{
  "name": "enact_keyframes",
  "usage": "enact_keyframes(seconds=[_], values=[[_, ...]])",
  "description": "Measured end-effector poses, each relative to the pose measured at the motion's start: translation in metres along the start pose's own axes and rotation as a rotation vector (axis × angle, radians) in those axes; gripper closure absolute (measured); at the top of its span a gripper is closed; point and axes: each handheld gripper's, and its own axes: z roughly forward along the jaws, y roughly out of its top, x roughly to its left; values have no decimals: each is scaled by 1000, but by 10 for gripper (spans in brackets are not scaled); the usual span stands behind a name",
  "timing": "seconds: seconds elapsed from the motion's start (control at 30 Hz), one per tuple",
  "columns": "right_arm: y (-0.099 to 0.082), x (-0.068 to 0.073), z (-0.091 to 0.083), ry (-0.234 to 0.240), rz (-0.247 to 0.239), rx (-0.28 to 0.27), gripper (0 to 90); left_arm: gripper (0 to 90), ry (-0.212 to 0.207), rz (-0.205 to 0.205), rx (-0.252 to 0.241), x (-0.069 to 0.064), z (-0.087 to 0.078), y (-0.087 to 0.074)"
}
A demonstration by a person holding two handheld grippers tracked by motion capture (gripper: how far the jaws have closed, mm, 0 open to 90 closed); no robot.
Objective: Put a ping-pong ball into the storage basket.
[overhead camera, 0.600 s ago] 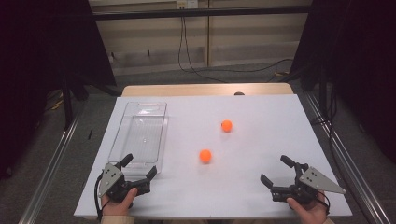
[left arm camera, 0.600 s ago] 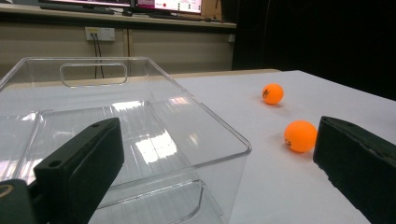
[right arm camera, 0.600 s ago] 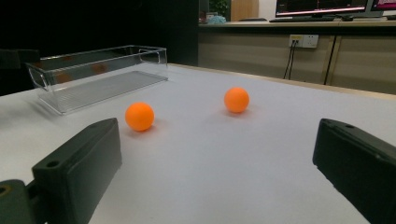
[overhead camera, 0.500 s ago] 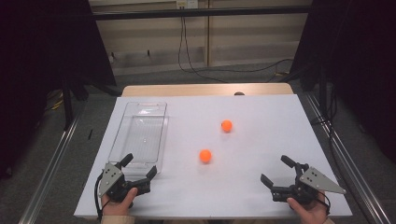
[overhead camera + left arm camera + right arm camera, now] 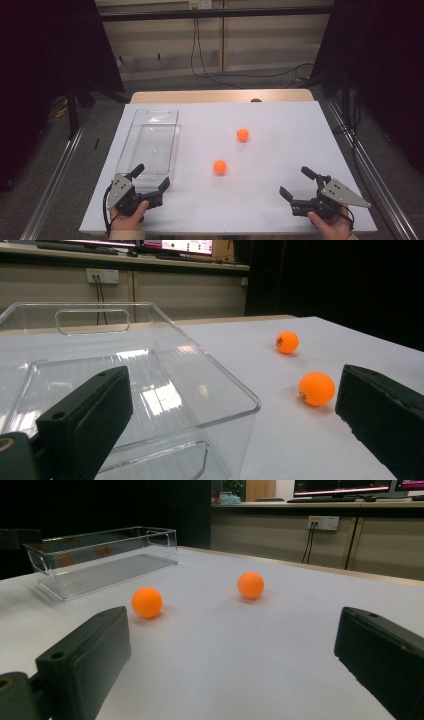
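Two orange balls lie on the white table: the nearer ball point(image 5: 219, 167) point(image 5: 316, 388) point(image 5: 147, 602) mid-table, the farther ball point(image 5: 243, 134) point(image 5: 287, 342) point(image 5: 250, 585) behind it to the right. A clear plastic bin point(image 5: 148, 141) point(image 5: 150, 390) point(image 5: 100, 555) stands empty at the left. My left gripper point(image 5: 151, 179) rests open at the bin's near end, nothing between its jaws. At the near right, my right gripper point(image 5: 298, 184) is open and empty too, aimed toward the balls.
The white table point(image 5: 280, 150) ends close to both hands at the front edge. Dark curtains stand on both sides, and metal rails point(image 5: 55, 175) run along the floor beside the table. Cables hang on the back wall point(image 5: 200, 45).
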Motion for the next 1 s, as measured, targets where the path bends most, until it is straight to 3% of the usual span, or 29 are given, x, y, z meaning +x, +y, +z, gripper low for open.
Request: enact_keyframes(seconds=[1.0], values=[[2,2,4,12,-4,9,15,11,-64,7,5,-13,7,8]])
